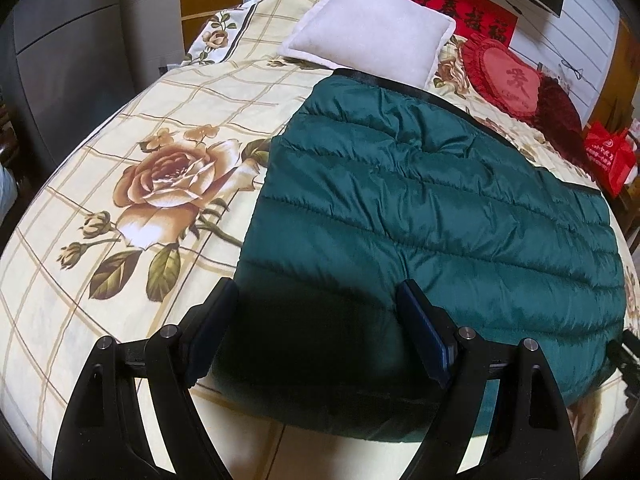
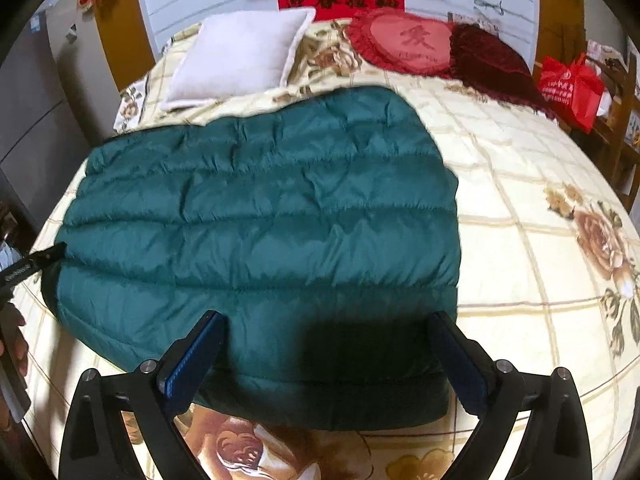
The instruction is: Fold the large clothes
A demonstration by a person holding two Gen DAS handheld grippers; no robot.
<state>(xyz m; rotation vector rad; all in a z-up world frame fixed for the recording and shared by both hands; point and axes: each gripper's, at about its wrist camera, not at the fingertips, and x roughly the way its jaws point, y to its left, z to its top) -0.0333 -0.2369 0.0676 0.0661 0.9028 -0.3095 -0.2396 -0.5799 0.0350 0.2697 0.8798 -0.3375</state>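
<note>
A dark green quilted jacket (image 1: pixel 420 208) (image 2: pixel 260 216) lies folded flat on a bed with a rose-print sheet (image 1: pixel 120 208) (image 2: pixel 520 240). In the left wrist view my left gripper (image 1: pixel 316 312) stands open above the jacket's near left corner, with the fabric below and between its fingers, not pinched. In the right wrist view my right gripper (image 2: pixel 330 332) is open too, over the near right corner and front hem. The tip of the left gripper (image 2: pixel 46 258) shows at the jacket's left edge, with a person's hand (image 2: pixel 14 344) behind it.
At the head of the bed lie a white pillow (image 1: pixel 368 28) (image 2: pixel 240 56), a red heart cushion (image 1: pixel 512 84) (image 2: pixel 404 40) and a dark red cushion (image 2: pixel 492 60). A red bag (image 2: pixel 572 84) stands at the right, a grey wardrobe (image 1: pixel 72 40) at the left. Floor tiles (image 1: pixel 304 452) show below the bed's front edge.
</note>
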